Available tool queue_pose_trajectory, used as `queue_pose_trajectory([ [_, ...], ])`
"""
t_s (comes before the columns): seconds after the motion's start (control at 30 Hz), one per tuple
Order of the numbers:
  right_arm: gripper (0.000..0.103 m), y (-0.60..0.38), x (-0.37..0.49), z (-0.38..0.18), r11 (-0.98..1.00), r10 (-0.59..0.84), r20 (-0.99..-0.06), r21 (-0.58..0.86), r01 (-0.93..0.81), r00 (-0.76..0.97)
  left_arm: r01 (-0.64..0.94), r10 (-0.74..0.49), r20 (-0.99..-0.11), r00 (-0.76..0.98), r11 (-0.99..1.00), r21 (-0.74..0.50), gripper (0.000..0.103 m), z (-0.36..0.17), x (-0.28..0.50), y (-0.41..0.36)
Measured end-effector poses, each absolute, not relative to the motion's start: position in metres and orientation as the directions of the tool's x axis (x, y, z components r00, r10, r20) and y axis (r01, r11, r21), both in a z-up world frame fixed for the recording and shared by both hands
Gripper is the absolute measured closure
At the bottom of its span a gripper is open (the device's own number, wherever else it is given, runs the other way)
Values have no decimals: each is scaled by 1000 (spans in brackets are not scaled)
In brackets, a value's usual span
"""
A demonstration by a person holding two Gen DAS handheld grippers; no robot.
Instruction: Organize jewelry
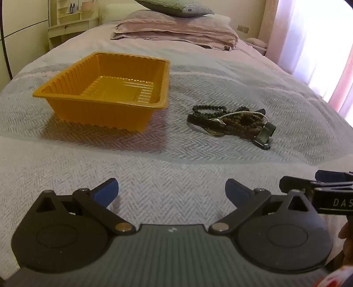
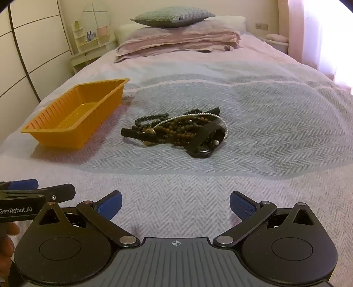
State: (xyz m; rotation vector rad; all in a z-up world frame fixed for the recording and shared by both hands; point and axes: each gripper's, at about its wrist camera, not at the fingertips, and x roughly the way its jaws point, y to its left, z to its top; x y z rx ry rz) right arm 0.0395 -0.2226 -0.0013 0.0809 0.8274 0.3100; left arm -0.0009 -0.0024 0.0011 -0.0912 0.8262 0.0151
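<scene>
The left gripper [image 1: 171, 191] is held low over the near part of the bed, its blue-padded fingers spread wide apart with nothing between them. The right gripper [image 2: 175, 204] is held just beside it, fingers likewise spread and empty. Each wrist view catches the other tool at its edge: the left view shows the right gripper's side bar at far right, the right view shows the left gripper's bar lettered "GenRobot.AI" at far left, with part of the person's hand [image 2: 7, 242] below it.

Furthest left on the grey herringbone blanket [image 1: 176, 172] sits an orange plastic tray [image 1: 72, 97], ribbed on its walls and floor, toward the bed's left edge. The left view looks straight into it and shows nothing inside; the right view sees it at a slant, with only part of its floor exposed.

To the tray's right, apart from it and near the middle of the blanket, lies the jewelry pile [image 2: 176, 130]: a black bead bracelet [image 2: 152, 118], brown bead strands [image 2: 183, 130], a thin pearl chain [image 2: 192, 116] and a gold-cased wristwatch [image 1: 215, 125] on a dark strap. In the right view a black strap [image 2: 205, 136] loops up at the pile's right end, with a small pearl by it; in the left view that end reads only as a dark clasp-like shape.

Beyond, at the head of the bed, are folded pink bedding [image 2: 176, 42] and a grey-green pillow [image 2: 172, 16] on top. A cream shelf unit [image 2: 92, 42] stands at far left; its round mirror [image 2: 96, 14] shows only in the right view. A bright curtain [image 1: 320, 44] fills the right side.
</scene>
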Motion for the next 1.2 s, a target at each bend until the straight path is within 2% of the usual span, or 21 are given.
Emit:
queue_pose_trajectory([
  [0.23,0,-222,39,0,953,298,-717,185,-240,631,-48,-41,-734,678,994,-101,4,1,0,5],
  [1.2,0,-223,40,-1,957,286,-710,175,-233,643,-33,-49,-725,687,995,-98,4,1,0,-2],
])
